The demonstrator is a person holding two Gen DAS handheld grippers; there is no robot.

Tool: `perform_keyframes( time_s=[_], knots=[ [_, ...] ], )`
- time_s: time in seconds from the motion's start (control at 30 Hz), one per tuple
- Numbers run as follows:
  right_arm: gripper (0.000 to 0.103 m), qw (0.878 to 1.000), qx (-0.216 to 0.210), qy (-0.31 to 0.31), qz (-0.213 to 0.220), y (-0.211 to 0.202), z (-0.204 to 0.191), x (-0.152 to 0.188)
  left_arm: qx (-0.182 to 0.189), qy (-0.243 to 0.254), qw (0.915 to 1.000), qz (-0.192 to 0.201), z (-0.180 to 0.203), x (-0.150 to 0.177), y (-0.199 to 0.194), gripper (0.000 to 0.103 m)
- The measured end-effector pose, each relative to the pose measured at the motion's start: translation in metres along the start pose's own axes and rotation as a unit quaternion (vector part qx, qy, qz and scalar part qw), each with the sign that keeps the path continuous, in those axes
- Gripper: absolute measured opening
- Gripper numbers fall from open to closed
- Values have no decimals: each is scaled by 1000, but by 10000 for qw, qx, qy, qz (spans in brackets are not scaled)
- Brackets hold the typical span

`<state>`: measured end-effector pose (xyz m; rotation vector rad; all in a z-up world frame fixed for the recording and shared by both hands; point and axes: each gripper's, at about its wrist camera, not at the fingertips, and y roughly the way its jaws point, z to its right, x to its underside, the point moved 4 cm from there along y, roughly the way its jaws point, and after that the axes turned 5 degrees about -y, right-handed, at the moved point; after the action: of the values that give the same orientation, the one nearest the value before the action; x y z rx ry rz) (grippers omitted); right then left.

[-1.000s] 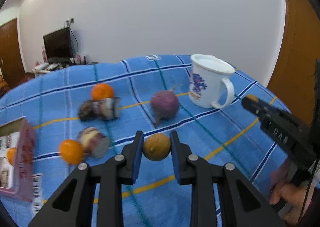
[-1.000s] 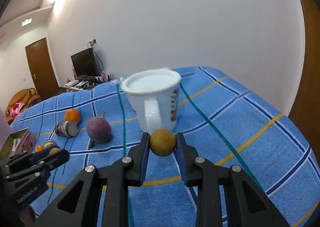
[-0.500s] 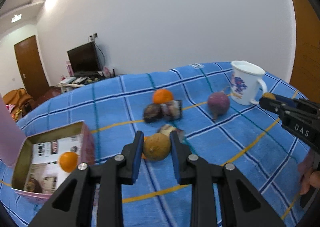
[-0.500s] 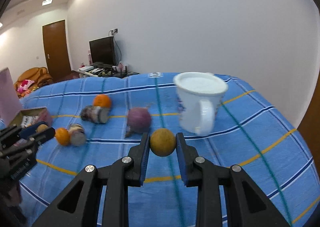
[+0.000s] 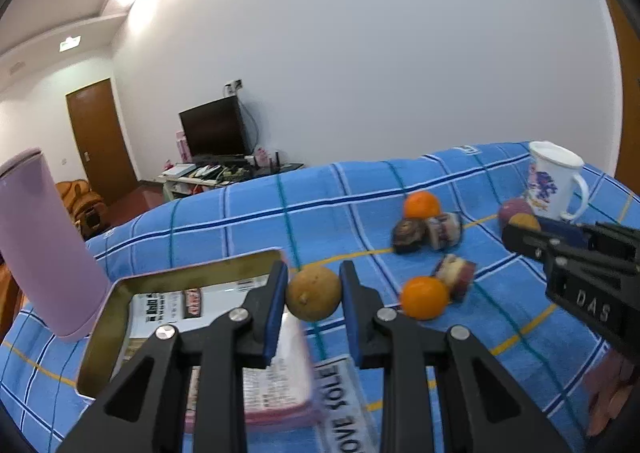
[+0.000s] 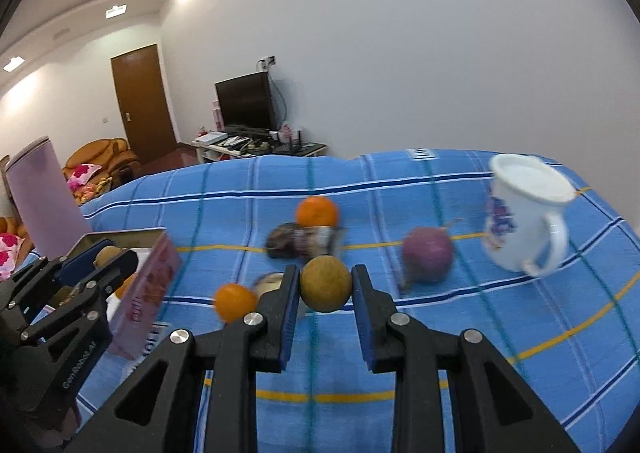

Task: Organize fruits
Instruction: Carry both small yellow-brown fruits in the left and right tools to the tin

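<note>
Over tin (image 5: 120, 285) | left gripper (image 5: 314, 299) clamps fruit (image 5: 314, 293) | right gripper (image 6: 326, 291) clamps brownish fruit (image 6: 326, 289), both tilted down

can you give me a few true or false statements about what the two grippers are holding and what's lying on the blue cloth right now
1. The left gripper is shut on a yellowish-brown fruit. True.
2. The right gripper is open and holds nothing. False: it is shut on a second yellowish-brown fruit.
3. The white mug lies on its side on the blue checked cloth. False: it stands upright with its handle showing.
4. The tin box near the left gripper is open. True.
5. Two oranges lie on the cloth outside the box. True: a far orange and a near orange.
6. The purple round vegetable sits inside the mug. False: it lies on the cloth beside it.
</note>
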<state>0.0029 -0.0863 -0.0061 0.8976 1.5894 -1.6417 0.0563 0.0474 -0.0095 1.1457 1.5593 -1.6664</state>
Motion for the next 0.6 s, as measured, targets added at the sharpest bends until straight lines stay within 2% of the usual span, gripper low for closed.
perform_keyframes(
  time_s=[0.27, 0.6],
  knots=[
    [29, 9995, -286, -105, 89, 8, -44, -8, -323, -288, 9990, 123, -47, -6, -1, 28],
    [29, 9972, -691, -203, 193, 24, -104, -19, -734, -596, 9955, 41, -104, -3, 8, 28]
  ],
)
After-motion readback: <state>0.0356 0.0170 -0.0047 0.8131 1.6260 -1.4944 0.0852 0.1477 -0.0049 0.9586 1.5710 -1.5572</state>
